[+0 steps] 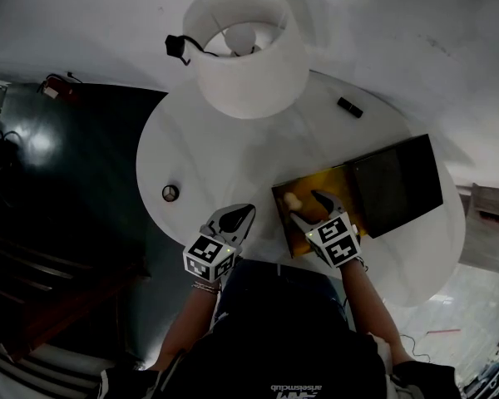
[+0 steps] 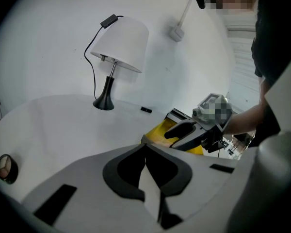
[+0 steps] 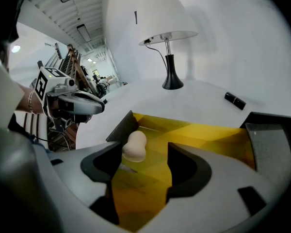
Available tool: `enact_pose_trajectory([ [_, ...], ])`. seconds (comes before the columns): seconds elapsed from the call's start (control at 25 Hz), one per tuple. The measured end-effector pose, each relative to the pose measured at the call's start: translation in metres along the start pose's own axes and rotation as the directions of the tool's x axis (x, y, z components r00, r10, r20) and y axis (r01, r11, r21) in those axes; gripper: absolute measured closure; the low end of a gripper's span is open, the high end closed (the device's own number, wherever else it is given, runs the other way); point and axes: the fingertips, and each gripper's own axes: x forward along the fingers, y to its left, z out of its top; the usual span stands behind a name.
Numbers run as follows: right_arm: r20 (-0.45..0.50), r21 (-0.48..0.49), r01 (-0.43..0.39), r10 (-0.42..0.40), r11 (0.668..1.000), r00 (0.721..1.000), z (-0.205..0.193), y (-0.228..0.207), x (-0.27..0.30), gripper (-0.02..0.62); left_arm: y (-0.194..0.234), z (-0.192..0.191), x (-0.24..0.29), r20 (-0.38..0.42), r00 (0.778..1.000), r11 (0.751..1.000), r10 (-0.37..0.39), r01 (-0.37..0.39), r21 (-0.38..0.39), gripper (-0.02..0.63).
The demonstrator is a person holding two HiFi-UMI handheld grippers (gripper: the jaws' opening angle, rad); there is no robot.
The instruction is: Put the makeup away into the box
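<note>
At the left of the round white table (image 1: 154, 148), a small round compact (image 1: 170, 193) lies alone. My left claw (image 1: 237, 217) hangs over the table's near edge, jaws pressed together on nothing. Just right of it sits the open box (image 1: 343, 181), yellow inside, with a beige makeup sponge (image 1: 292, 200) lying in its left corner. My right claw (image 1: 310, 209) points down into the box, jaws spread wide, the sponge just beside one tip and not gripped. The black lid (image 1: 397, 185) lies open at the right.
</note>
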Motion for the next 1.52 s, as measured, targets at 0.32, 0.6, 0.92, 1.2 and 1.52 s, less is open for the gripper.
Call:
enact_pose_trajectory([
  [0.32,0.079,0.033,0.067,-0.069,0.997,0.994,0.013,-0.009,-0.035,0.299,0.007,0.009,-0.016,0.032,0.999,0.999,0.012,-0.013,0.030,0.588],
  [0.6,0.184,0.016,0.122,-0.123,0.992,0.975,0.035,-0.001,-0.057,0.449,0.005,0.021,-0.028,0.089,0.996,0.999,0.009,-0.014,0.053,0.588],
  [0.92,0.343,-0.112,0.149,-0.102,0.982,0.934,0.066,0.030,-0.079,0.562,0.013,0.035,-0.061,0.182,0.982,0.997,0.052,-0.061,0.047,0.588],
  [1.2,0.362,-0.168,0.126,-0.058,0.978,0.931,0.077,0.048,-0.084,0.567,0.049,0.017,-0.089,0.202,0.961,0.982,0.187,-0.184,-0.031,0.588],
  [1.52,0.354,-0.196,0.039,0.034,0.980,0.935,0.102,0.080,-0.059,0.566,0.097,-0.008,-0.138,0.166,0.910,0.923,0.380,-0.359,-0.139,0.588],
])
